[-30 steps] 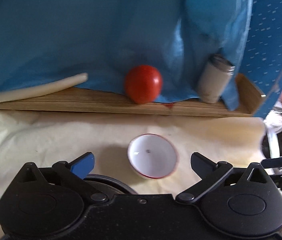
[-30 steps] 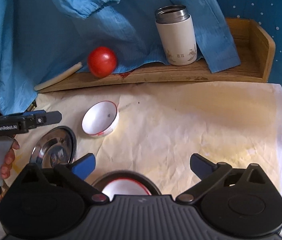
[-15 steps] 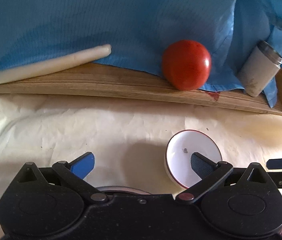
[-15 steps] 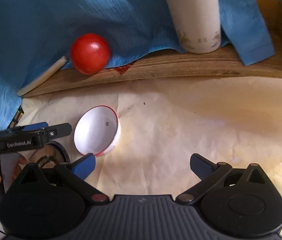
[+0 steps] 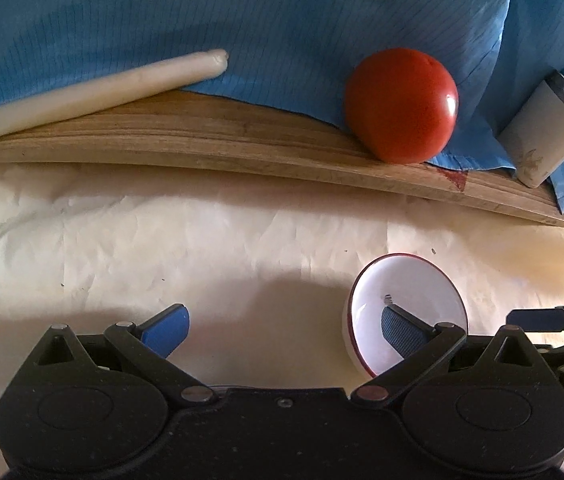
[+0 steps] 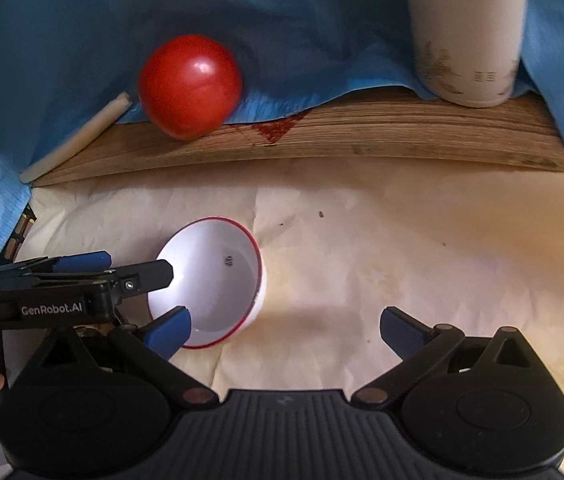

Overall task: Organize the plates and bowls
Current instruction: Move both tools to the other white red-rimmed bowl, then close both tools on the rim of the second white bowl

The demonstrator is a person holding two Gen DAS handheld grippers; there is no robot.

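A small white bowl with a red rim (image 5: 422,296) (image 6: 217,276) sits on cream paper. My left gripper (image 5: 282,324) is open and empty; its right finger lies over the bowl's near side, its left finger over bare paper. My right gripper (image 6: 286,326) is open and empty; its left finger overlaps the bowl's near rim. In the right wrist view the left gripper's fingers (image 6: 81,262) reach in from the left up to the bowl's left edge. The right gripper's fingers (image 5: 542,314) show at the right edge of the left wrist view.
A wooden tray (image 5: 241,144) (image 6: 362,136) stands behind the paper, draped with blue cloth (image 5: 241,20). On it are a red tomato (image 5: 400,104) (image 6: 189,86), a white tumbler (image 5: 542,136) (image 6: 468,32) and a cream stick (image 5: 93,88) (image 6: 77,140).
Both grippers moved forward toward the tray and lower. The bowl now sits closer to both; the steel plate and second bowl seen earlier have dropped out of view.
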